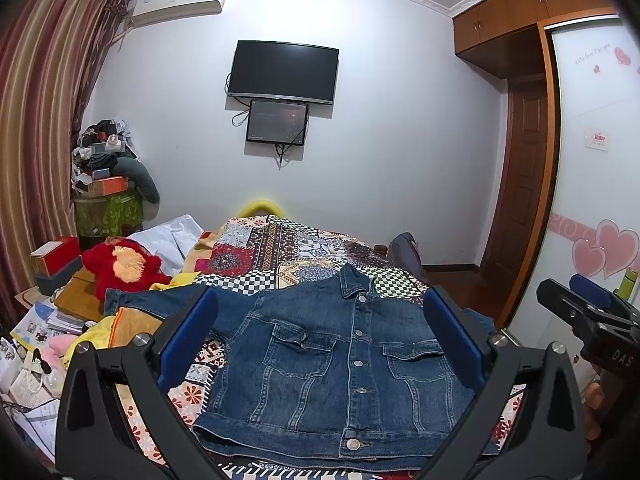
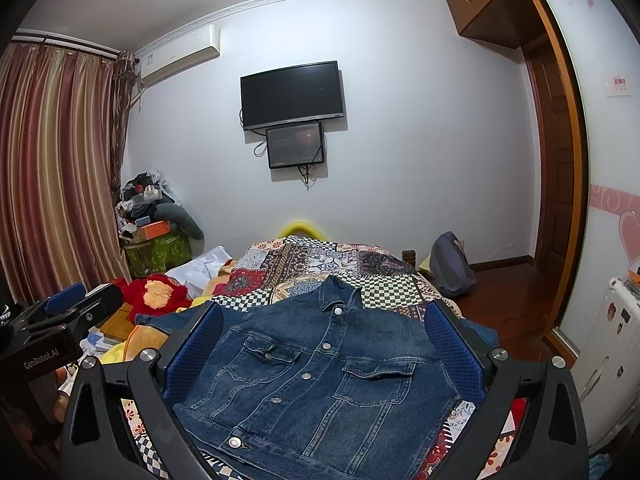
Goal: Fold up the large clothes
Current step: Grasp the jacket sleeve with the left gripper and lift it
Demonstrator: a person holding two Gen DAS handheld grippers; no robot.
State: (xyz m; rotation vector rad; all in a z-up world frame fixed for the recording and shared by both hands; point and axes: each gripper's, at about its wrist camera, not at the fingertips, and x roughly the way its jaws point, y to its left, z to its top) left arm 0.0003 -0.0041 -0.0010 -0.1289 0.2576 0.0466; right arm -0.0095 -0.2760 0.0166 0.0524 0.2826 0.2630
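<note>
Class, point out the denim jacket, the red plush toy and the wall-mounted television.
denim jacket (image 1: 340, 364): left wrist view, on its buttoned front.
red plush toy (image 1: 120, 266): left wrist view, on its yellow patch.
wall-mounted television (image 2: 292, 94): right wrist view, on its dark screen.

I am standing in a lived-in bedroom of a home. In front of me is a bed (image 1: 304, 248) under a patchwork cover, and a television (image 1: 283, 71) hangs on the white wall with a smaller screen (image 1: 277, 121) just below it. An air conditioner (image 1: 180, 0) sits high beside striped curtains (image 1: 40, 120). To my right are a wooden wardrobe (image 1: 520, 4) and a sliding door with pink hearts (image 1: 600, 160). On my left a red plush toy (image 1: 120, 266) lies near heaped boxes and clothes (image 1: 106, 168).
</note>
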